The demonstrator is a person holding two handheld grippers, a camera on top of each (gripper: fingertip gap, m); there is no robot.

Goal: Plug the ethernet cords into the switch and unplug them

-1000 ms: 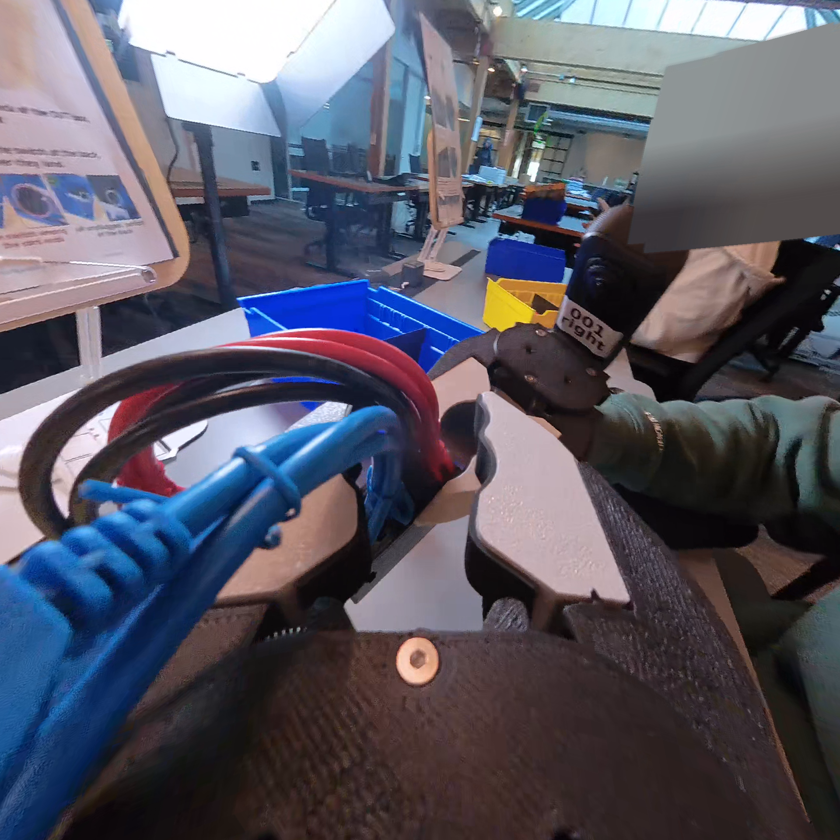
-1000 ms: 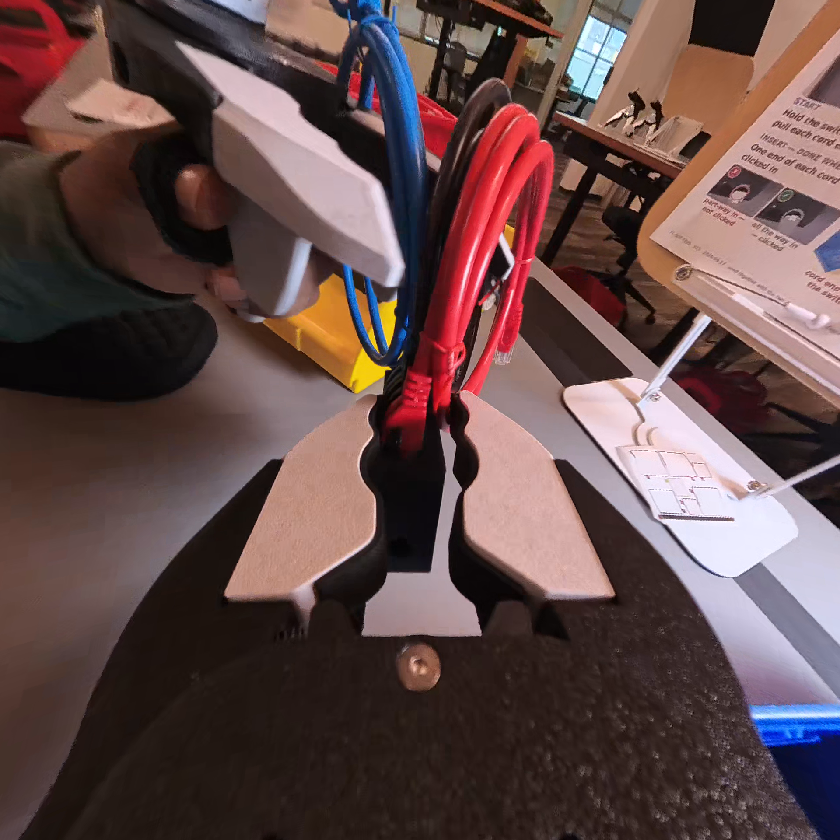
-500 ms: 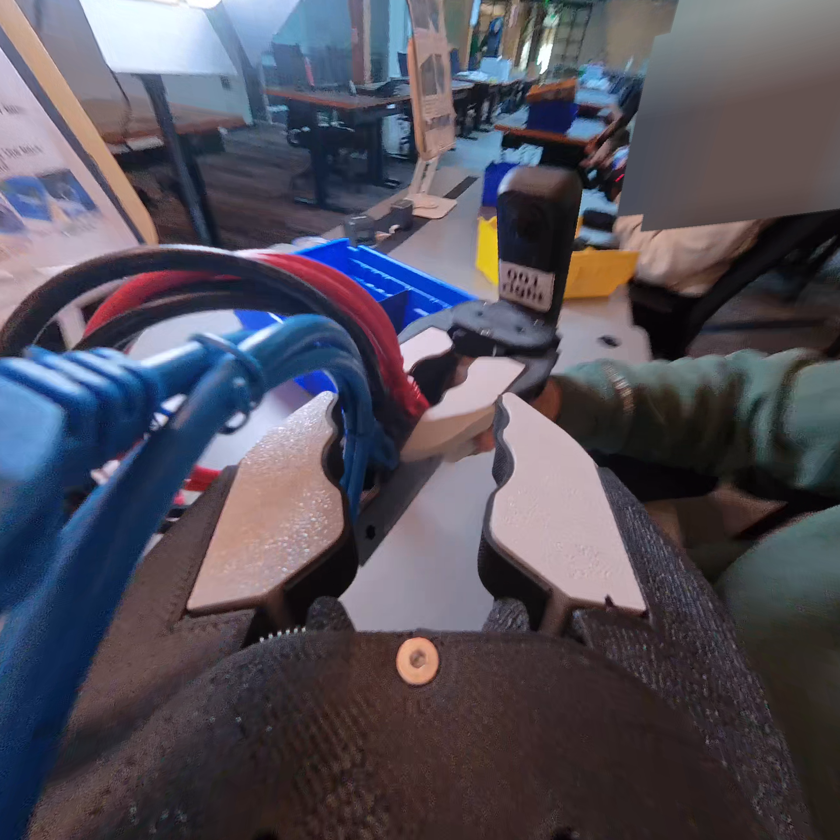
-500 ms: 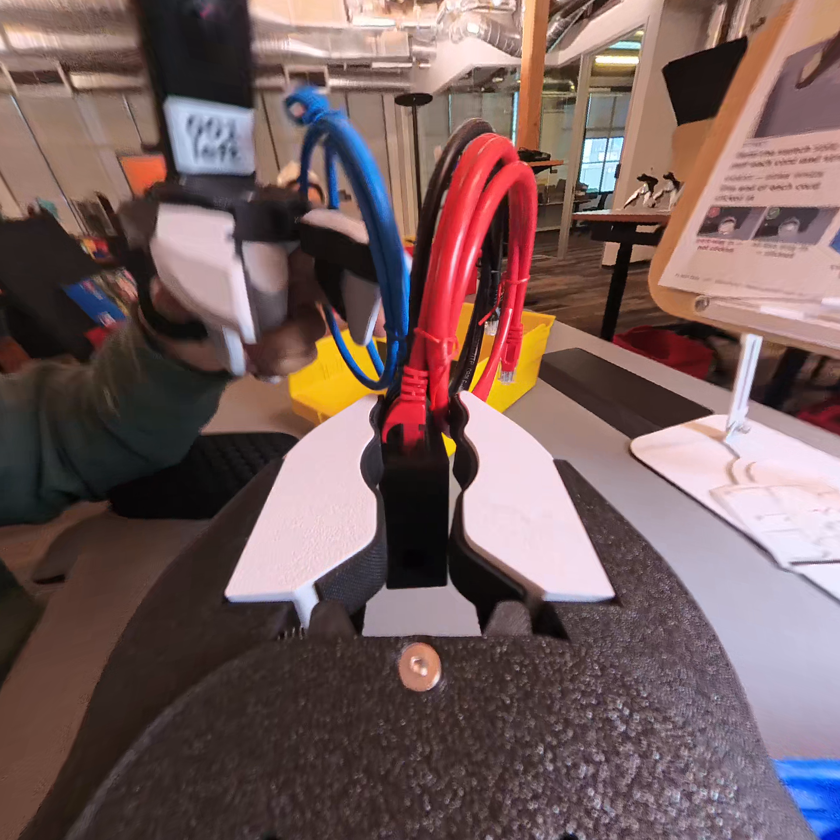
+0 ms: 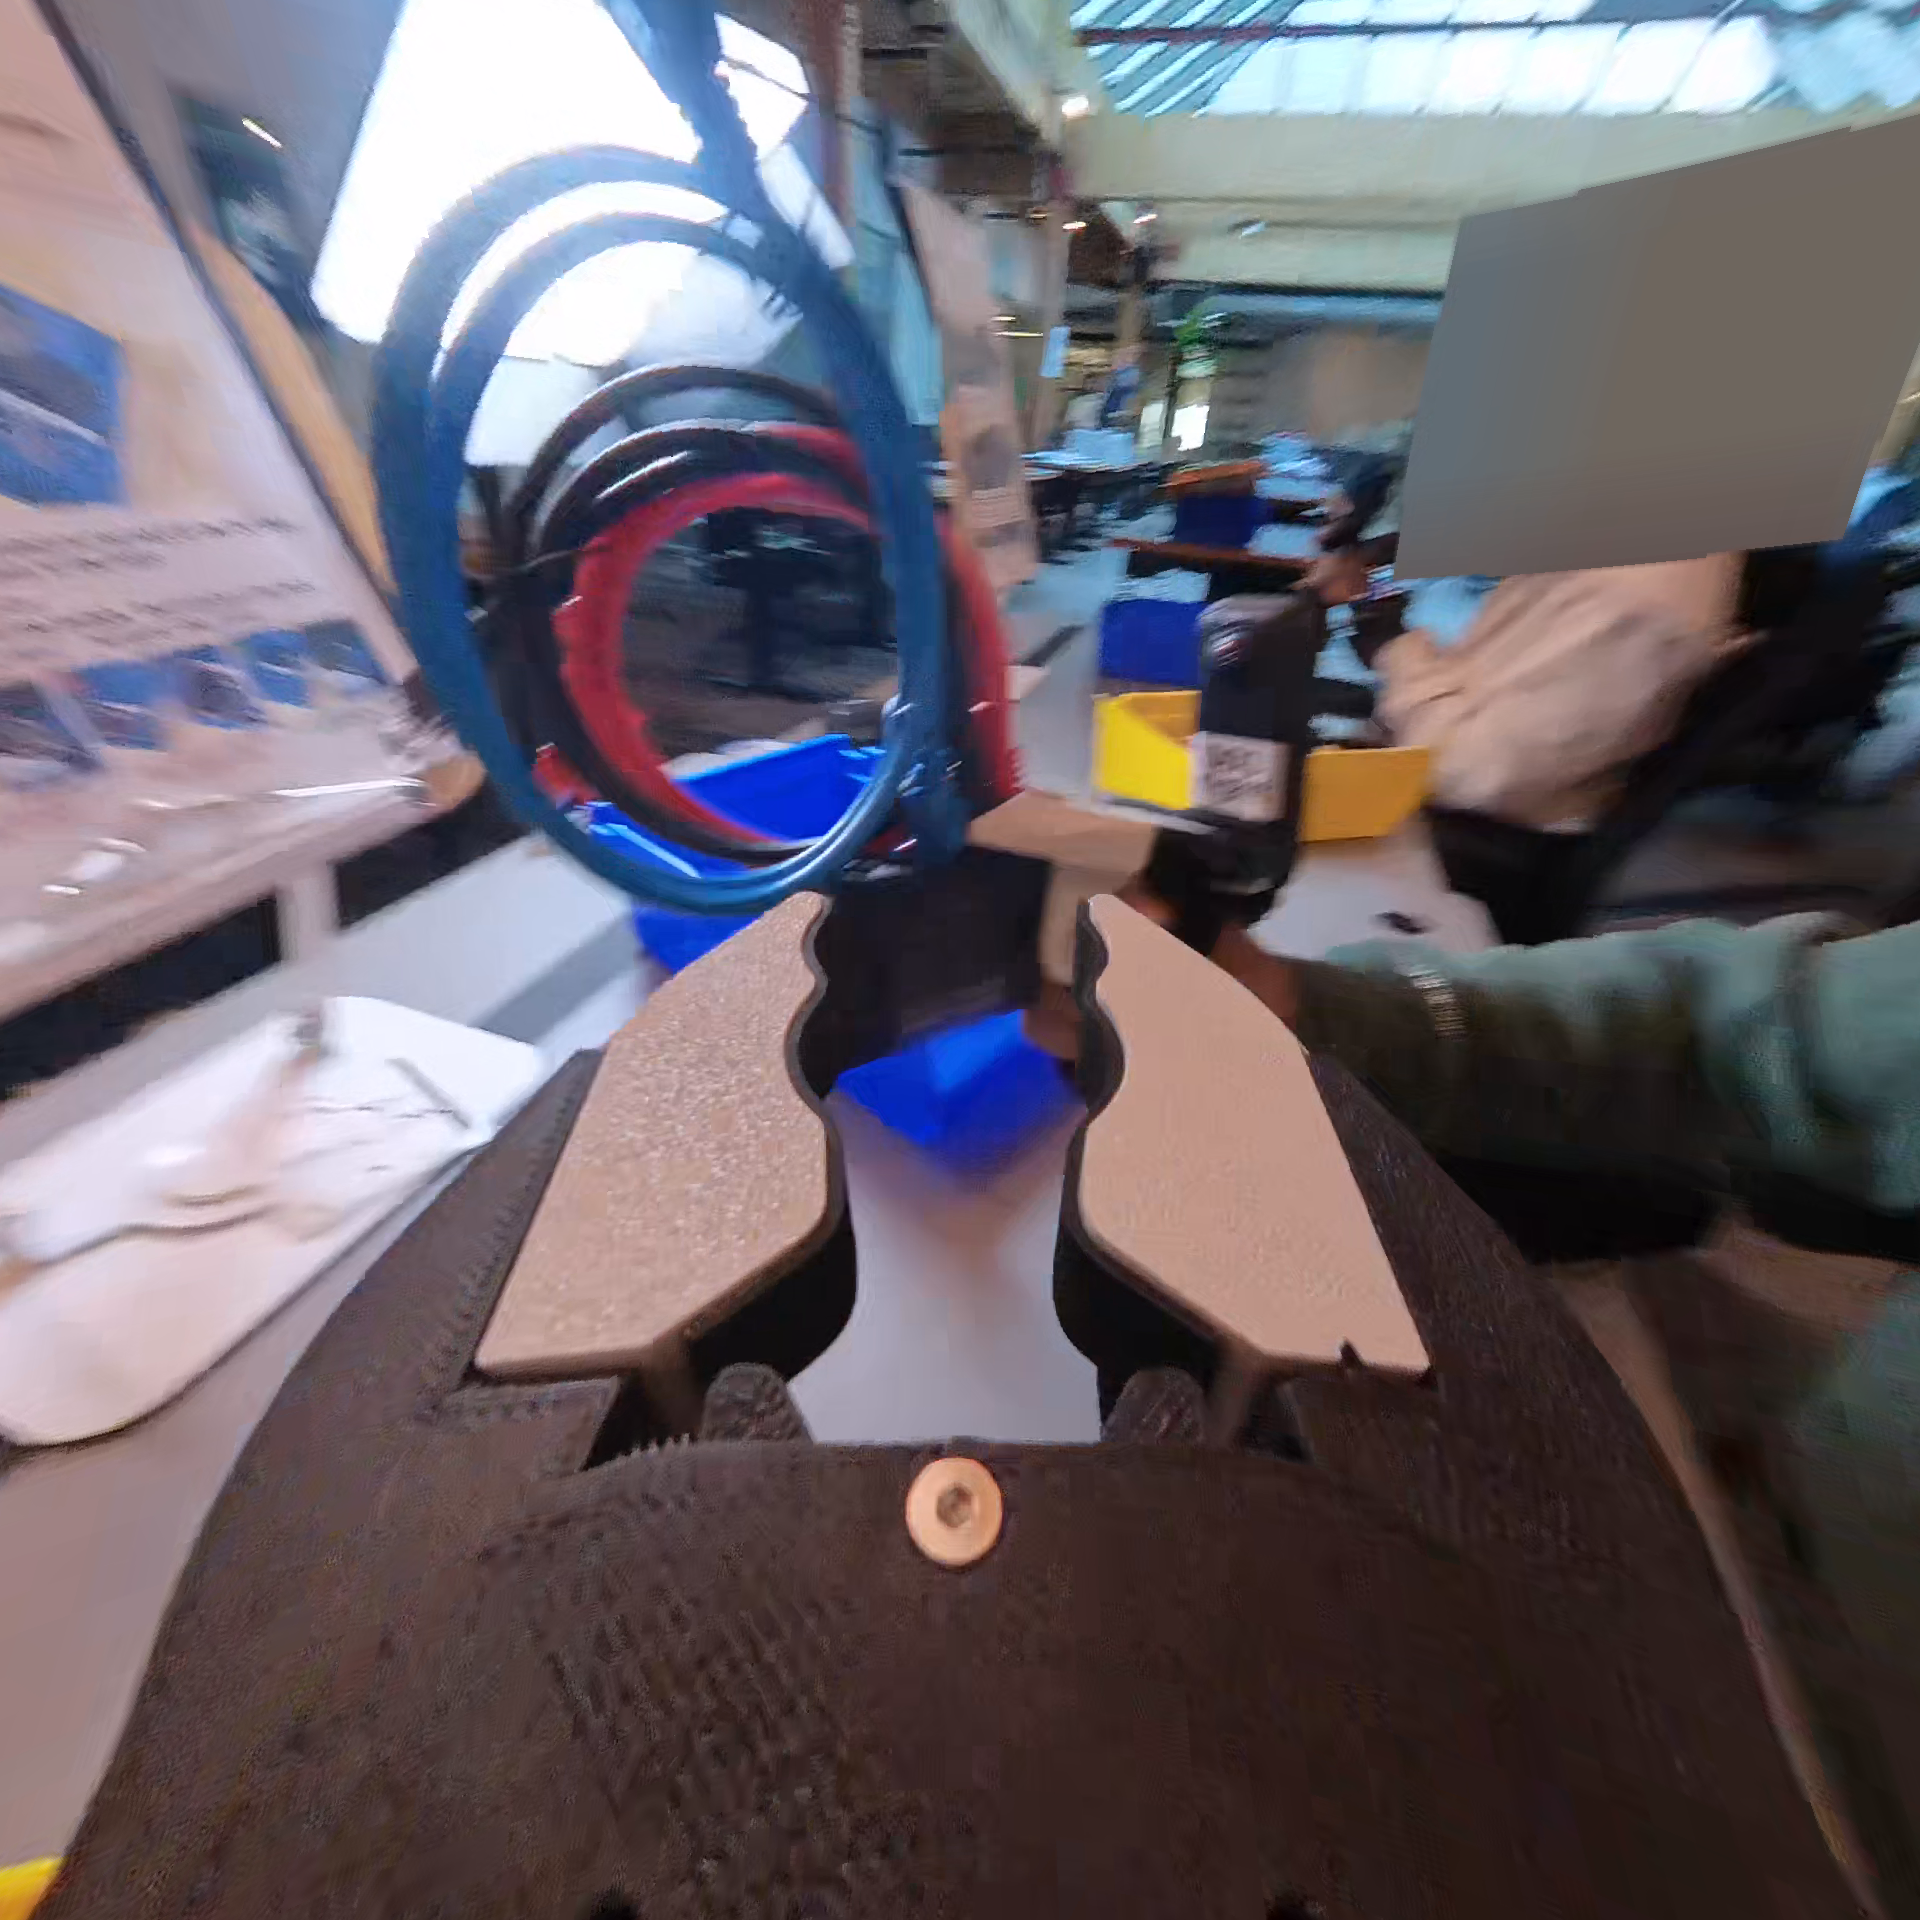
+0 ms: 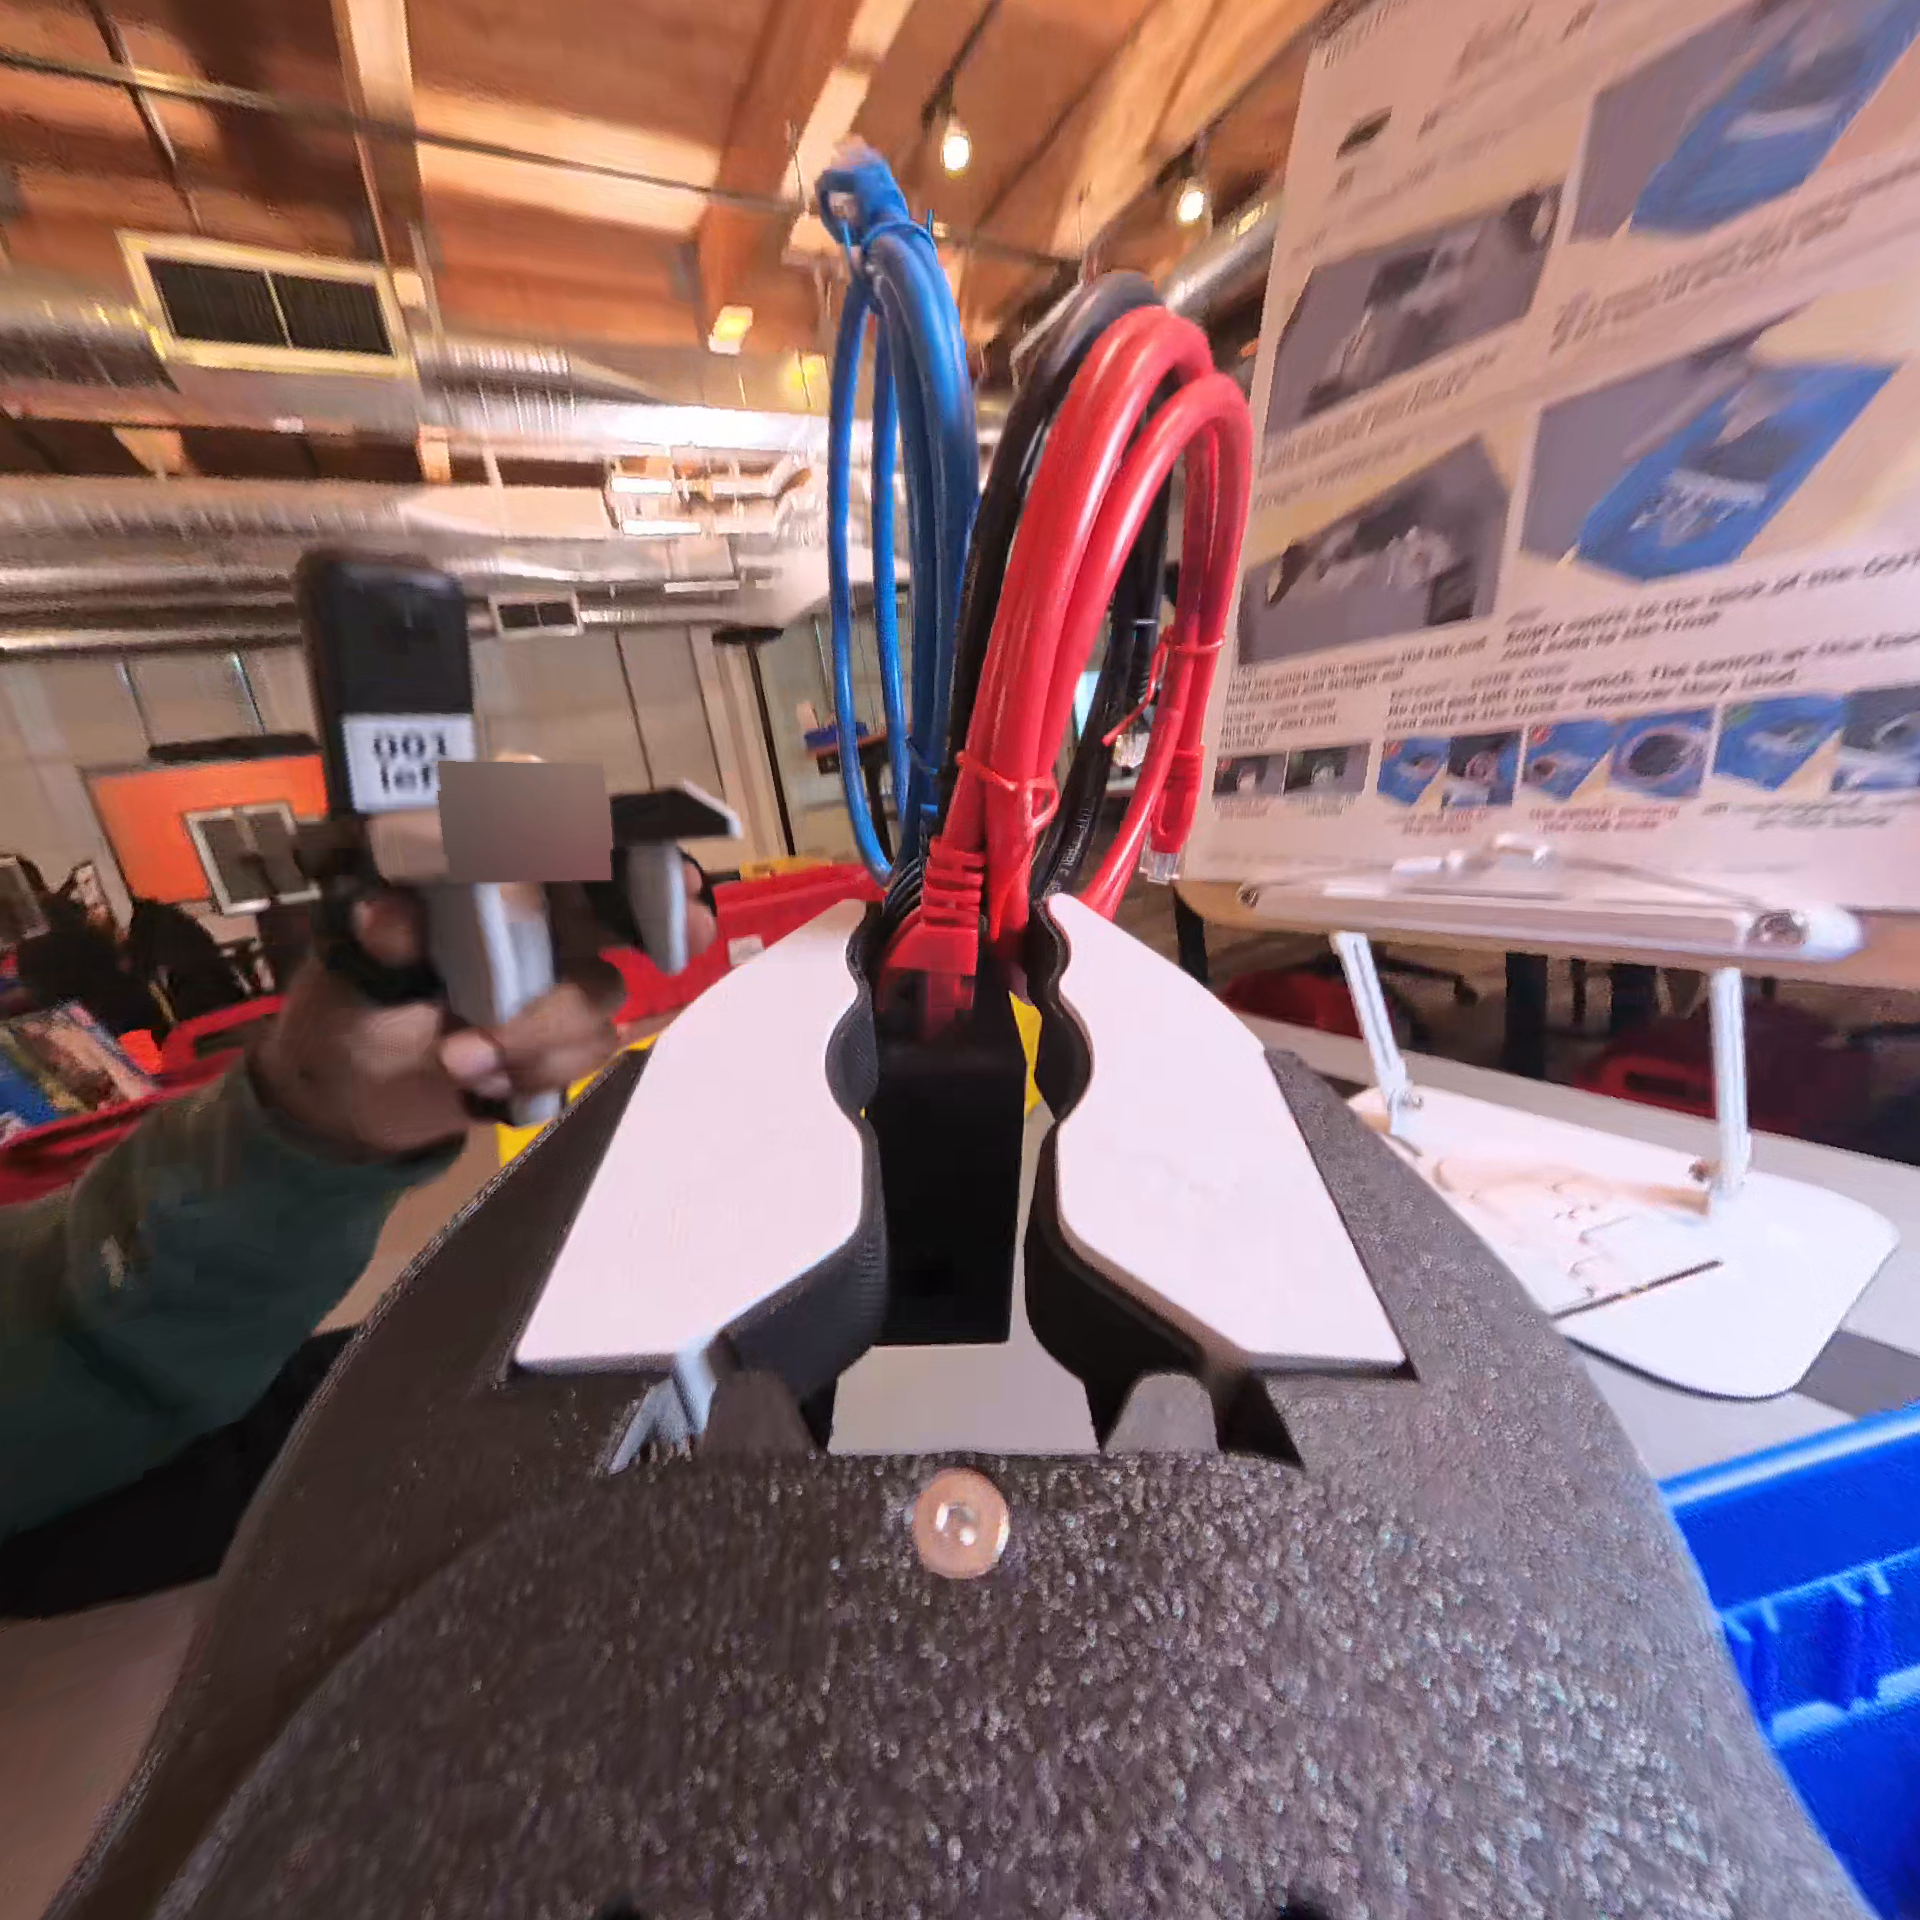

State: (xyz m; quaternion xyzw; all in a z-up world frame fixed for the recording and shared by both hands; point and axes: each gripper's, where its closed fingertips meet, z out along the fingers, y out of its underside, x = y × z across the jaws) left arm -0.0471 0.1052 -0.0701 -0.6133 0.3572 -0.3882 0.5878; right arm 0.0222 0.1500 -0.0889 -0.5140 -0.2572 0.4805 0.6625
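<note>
My right gripper (image 6: 956, 935) is shut on a black switch (image 6: 945, 1164), held upright above the table. Red cords (image 6: 1091, 540), a black cord (image 6: 1039, 395) and a blue cord (image 6: 914, 416) are plugged into its top and loop upward. A loose red plug (image 6: 1169, 821) hangs free. My left gripper (image 5: 951, 925) is open and empty, with the cord loops (image 5: 644, 540) and the switch (image 5: 925, 966) in front of its tips. In the right wrist view the left gripper (image 6: 566, 925) is off to the left, apart from the switch.
An instruction board (image 6: 1558, 520) on a white stand (image 6: 1714, 1247) is at the right of the grey table (image 5: 935, 1247). A blue bin (image 5: 769, 790) and a yellow bin (image 5: 1143, 748) sit on the table. A person sits beyond the table at the right. The tips of one gripper are about 9 cm away from the tips of the other.
My left gripper has drawn back from the blue cord, which no longer lies over its finger. My right gripper has tilted upward with the switch still in it.
</note>
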